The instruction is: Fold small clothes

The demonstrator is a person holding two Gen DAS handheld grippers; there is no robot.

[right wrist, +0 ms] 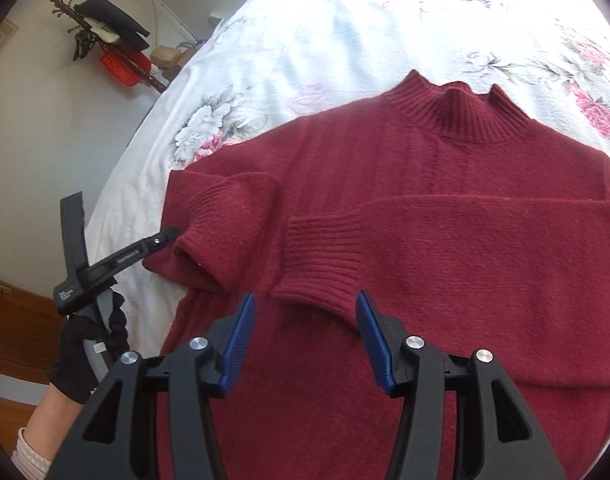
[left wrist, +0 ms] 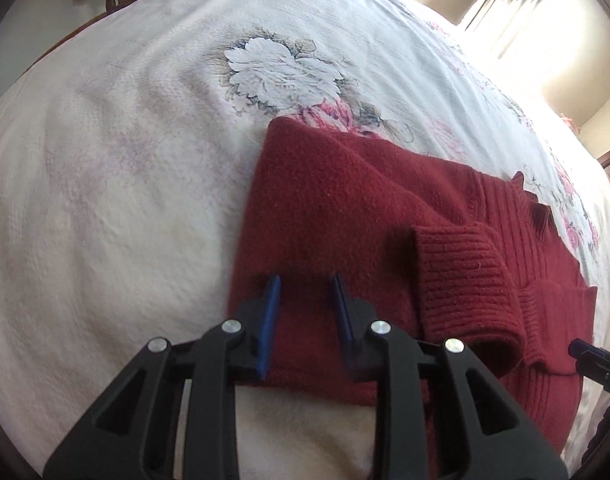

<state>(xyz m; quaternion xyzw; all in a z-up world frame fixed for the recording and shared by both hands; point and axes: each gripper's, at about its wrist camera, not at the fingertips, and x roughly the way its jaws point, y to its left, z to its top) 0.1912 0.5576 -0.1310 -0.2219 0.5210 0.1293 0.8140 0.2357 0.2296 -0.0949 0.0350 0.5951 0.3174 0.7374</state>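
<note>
A dark red knit sweater [left wrist: 337, 208] [right wrist: 425, 184] lies flat on the bed with its ribbed collar [right wrist: 453, 116] at the far end. Both sleeves are folded across the chest. The left sleeve's cuff [left wrist: 465, 280] [right wrist: 209, 240] rests near the sweater's left edge, and the right sleeve's cuff [right wrist: 321, 264] lies in the middle. My left gripper [left wrist: 305, 280] [right wrist: 171, 236] is open over the sweater's left side, its tips close to the fabric. Open too, my right gripper [right wrist: 305, 298] hovers just short of the right cuff, with nothing between its fingers.
A white floral bedspread [left wrist: 125, 160] [right wrist: 305, 40] covers the bed all around the sweater. A coat stand with a red basket [right wrist: 121, 64] stands by the wall at the far left. A bright curtained window [left wrist: 525, 12] is at the far right. A gloved hand [right wrist: 89, 344] holds the left gripper.
</note>
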